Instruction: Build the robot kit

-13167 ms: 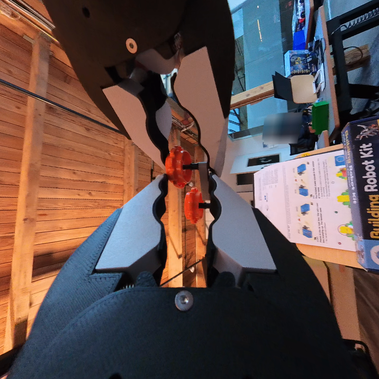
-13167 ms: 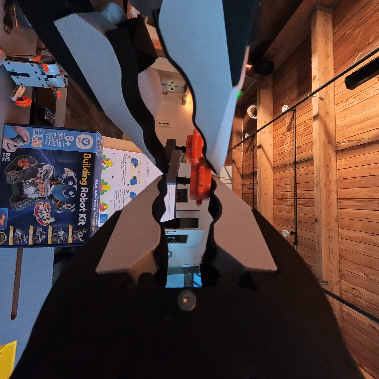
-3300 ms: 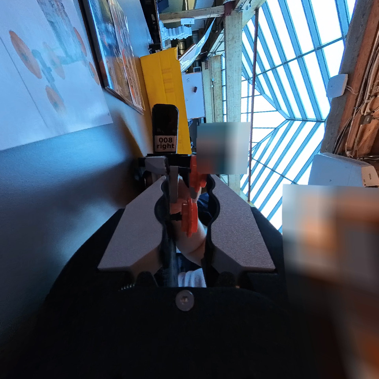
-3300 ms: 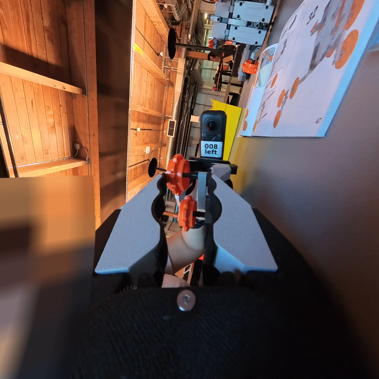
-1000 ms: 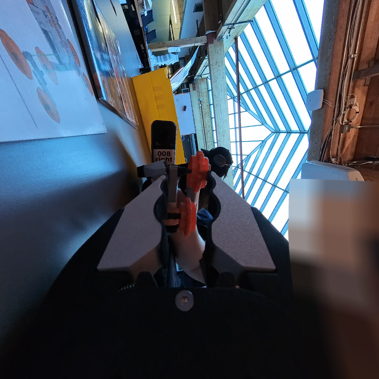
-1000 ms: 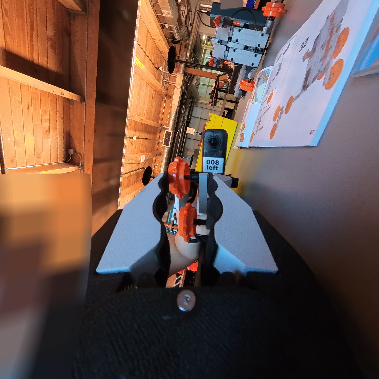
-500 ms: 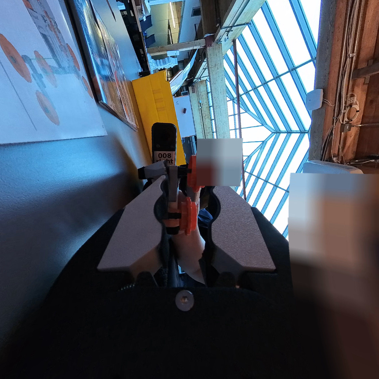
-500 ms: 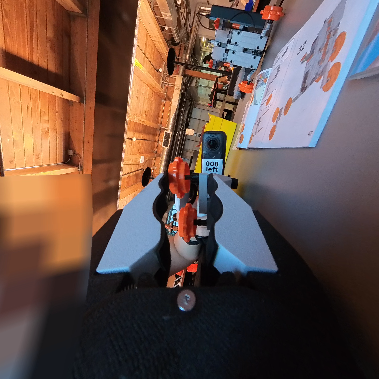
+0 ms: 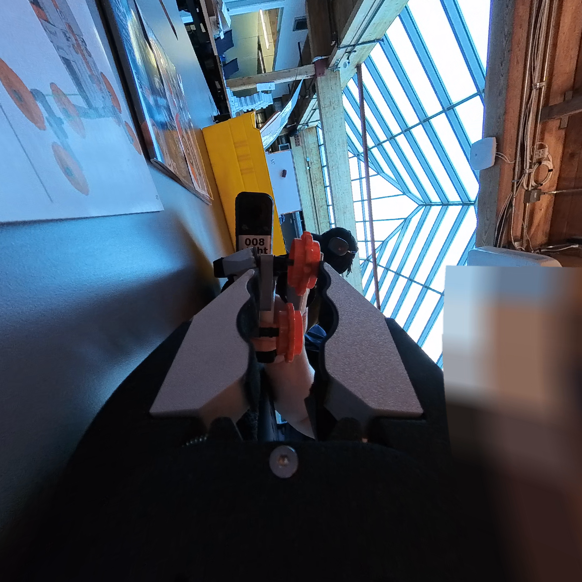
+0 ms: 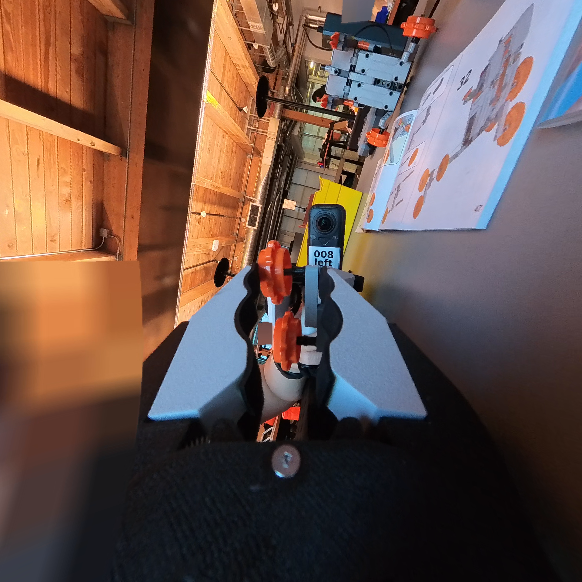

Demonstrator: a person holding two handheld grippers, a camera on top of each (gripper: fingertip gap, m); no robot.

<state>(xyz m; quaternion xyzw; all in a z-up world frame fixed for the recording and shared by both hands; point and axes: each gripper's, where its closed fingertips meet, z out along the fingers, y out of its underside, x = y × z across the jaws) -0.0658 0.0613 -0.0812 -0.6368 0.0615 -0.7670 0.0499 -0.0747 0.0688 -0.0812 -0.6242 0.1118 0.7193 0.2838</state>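
Left wrist view: the wheeled beam has hardly moved since a moment ago, at 12 o'clock. The left gripper and right gripper both stay clamped on it, facing each other.

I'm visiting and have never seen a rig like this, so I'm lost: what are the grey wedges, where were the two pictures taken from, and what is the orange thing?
There is no robot here. A person holds a hand-held pincer in each hand, and each pincer carries a camera that looks forward along its two grey fingers. Those fingers are the wedges you see. One picture comes from the left gripper and the other from the right gripper. Both views are turned sideways.

The two grippers face each other, and both look closed on the same small toy part, a grey bar with two orange wheels on black pins. The black camera just beyond it belongs to the opposite gripper.

On the grey table lie an open instruction booklet, a yellow bin and a half-built grey-and-orange model.
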